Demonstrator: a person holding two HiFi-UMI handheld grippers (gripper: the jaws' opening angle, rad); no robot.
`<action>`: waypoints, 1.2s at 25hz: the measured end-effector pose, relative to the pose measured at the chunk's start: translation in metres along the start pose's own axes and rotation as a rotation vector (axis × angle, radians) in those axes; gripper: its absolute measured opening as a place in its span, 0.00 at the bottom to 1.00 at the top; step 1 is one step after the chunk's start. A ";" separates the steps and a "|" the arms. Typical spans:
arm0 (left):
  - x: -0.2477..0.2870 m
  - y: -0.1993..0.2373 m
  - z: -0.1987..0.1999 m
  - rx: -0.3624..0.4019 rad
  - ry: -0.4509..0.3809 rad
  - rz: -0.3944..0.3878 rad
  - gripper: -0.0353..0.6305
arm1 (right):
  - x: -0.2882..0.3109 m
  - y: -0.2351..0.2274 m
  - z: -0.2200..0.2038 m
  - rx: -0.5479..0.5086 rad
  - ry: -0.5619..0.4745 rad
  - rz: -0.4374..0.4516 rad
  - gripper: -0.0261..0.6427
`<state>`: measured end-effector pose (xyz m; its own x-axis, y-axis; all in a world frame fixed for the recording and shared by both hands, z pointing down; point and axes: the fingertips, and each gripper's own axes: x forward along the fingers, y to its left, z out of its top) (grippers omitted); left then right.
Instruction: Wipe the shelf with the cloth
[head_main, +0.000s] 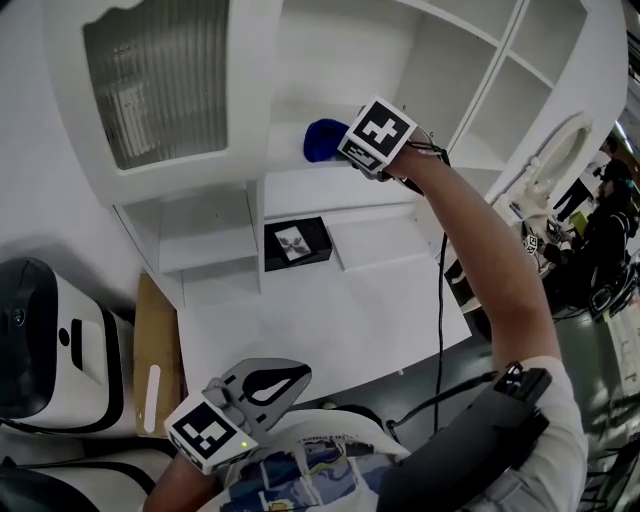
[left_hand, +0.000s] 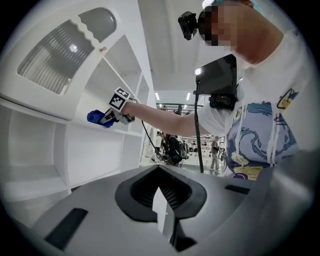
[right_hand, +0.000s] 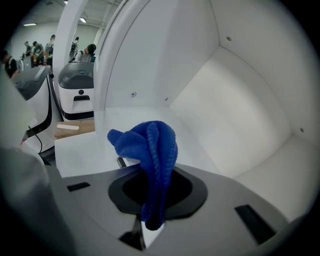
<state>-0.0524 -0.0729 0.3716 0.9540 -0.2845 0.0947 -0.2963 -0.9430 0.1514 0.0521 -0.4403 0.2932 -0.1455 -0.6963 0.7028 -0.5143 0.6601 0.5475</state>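
A blue cloth (head_main: 322, 140) lies bunched on a board of the white shelf unit (head_main: 290, 190), in the open compartment beside the frosted door. My right gripper (head_main: 346, 148) reaches into that compartment, shut on the cloth; its marker cube hides the fingertips in the head view. In the right gripper view the cloth (right_hand: 150, 147) bulges up out of the shut right gripper (right_hand: 149, 226), above the white shelf floor (right_hand: 215, 135). The left gripper view shows the cloth (left_hand: 95, 117) far off on the shelf. My left gripper (head_main: 262, 383) hangs low near my body, shut and holding nothing (left_hand: 162, 212).
A black box with a picture (head_main: 297, 243) sits in the lower compartment. A frosted glass door (head_main: 160, 75) is at upper left. A white machine (head_main: 50, 340) and a brown board (head_main: 155, 350) stand at left. A cable (head_main: 440, 300) trails from my right arm. People (head_main: 600, 230) stand at right.
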 end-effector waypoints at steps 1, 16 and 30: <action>0.006 -0.001 0.001 0.002 0.000 -0.006 0.06 | -0.001 -0.006 -0.009 0.006 0.006 -0.007 0.14; 0.090 -0.014 0.001 0.028 0.062 -0.036 0.06 | -0.016 -0.078 -0.122 0.126 -0.011 -0.077 0.14; 0.146 -0.029 0.002 0.008 0.095 -0.027 0.06 | -0.032 -0.090 -0.162 0.195 -0.221 -0.103 0.14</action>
<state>0.0954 -0.0877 0.3787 0.9528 -0.2415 0.1839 -0.2696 -0.9517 0.1472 0.2395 -0.4321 0.2950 -0.2533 -0.8151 0.5209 -0.6850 0.5314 0.4984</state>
